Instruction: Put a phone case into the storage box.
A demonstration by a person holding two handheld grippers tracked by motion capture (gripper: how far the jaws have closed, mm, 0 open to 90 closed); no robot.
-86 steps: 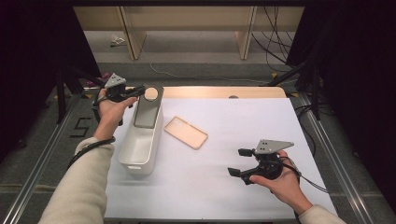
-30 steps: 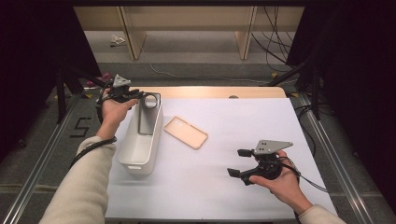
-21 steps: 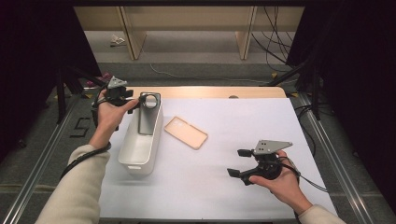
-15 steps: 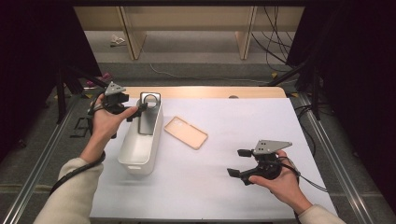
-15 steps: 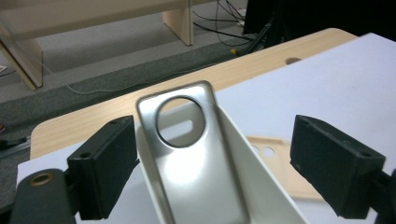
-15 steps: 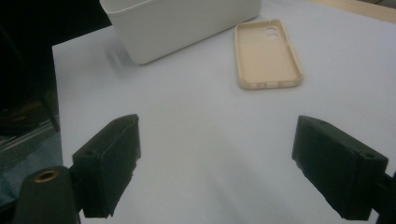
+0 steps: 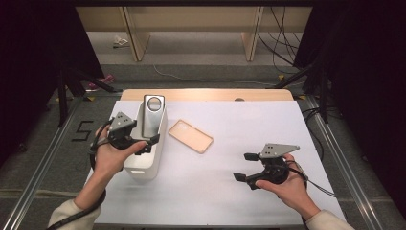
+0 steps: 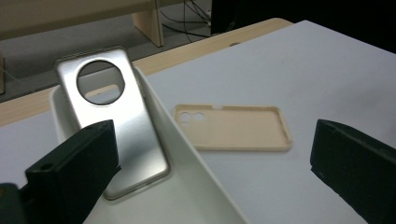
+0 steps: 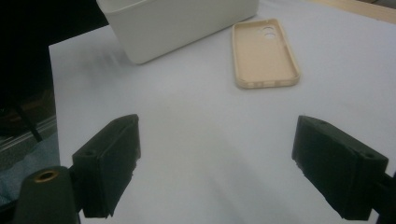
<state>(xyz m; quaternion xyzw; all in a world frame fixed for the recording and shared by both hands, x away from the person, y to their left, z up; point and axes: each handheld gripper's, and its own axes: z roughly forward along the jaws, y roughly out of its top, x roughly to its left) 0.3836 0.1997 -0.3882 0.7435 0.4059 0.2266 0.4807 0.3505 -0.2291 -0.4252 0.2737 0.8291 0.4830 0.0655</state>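
Note:
A silver phone case with a round camera hole lies in the long white bin, its top leaning on the bin's far end. My left gripper hovers over the bin's near half. Its jaws have just been opening and stand open with nothing between them. In the left gripper view the silver case rests ahead of the open left gripper. A beige phone case lies hollow side up on the white table to the bin's right. My right gripper rests open at the front right.
The white sheet covers the table, with a wooden strip along its far edge. The right gripper view shows the beige case and the bin's wall beyond the open right gripper. Metal rails run along both sides.
My left gripper let go of the silver case, opened, and drew back along the bin toward the person. The case stays in the bin. The right hand has kept still.

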